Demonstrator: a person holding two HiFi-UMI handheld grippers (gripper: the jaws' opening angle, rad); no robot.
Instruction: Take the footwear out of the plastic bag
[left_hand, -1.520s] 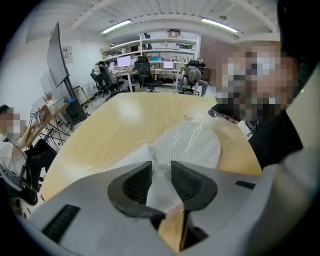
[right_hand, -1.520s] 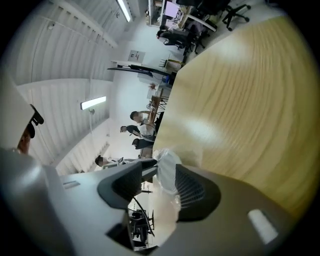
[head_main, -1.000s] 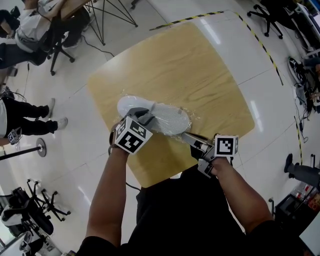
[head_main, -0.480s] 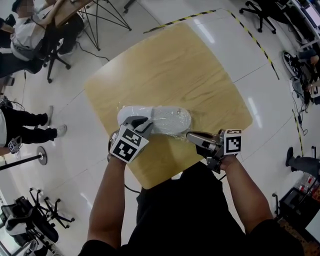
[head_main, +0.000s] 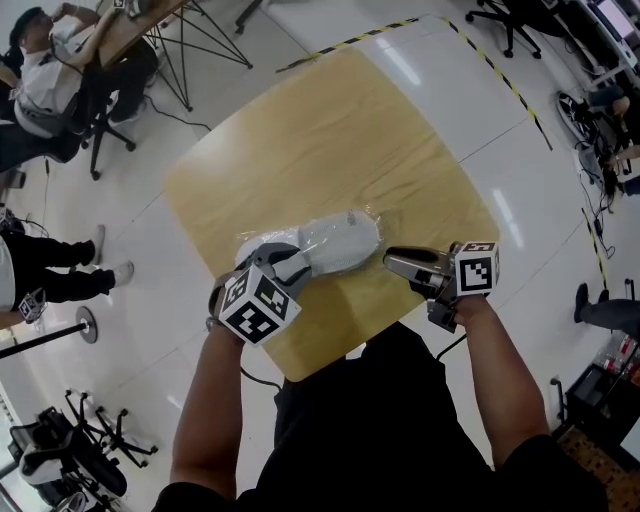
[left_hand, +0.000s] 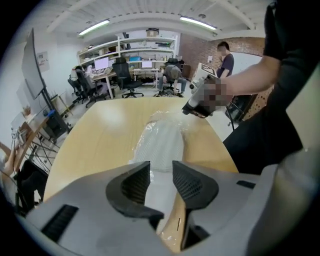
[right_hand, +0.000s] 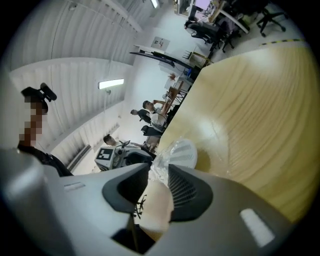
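A white shoe (head_main: 335, 240) lies on its side inside a clear plastic bag (head_main: 368, 214) on the wooden table (head_main: 330, 130). My left gripper (head_main: 298, 264) is at the shoe's left end. Its jaws have just been opening and stand wide, and in the left gripper view (left_hand: 161, 167) the shoe (left_hand: 162, 142) shows through the gap, not pressed by the pads. My right gripper (head_main: 390, 261) is just off the bag's right end. Its jaws have just been opening too, and crinkled film of the bag (right_hand: 161, 161) sits loose at that gripper's (right_hand: 159, 172) tips, with the shoe (right_hand: 184, 152) beyond.
The table's near edge (head_main: 330, 362) runs just under both hands. People sit at a desk (head_main: 60, 60) at the far left and another stands by a post (head_main: 45, 270). Yellow-black floor tape (head_main: 500, 62) and office chairs (head_main: 500, 15) lie beyond the table.
The right gripper has slid right, away from the bag's end that it was at. The left gripper has drawn back a little toward the table's near edge. The bagged shoe has stayed put.
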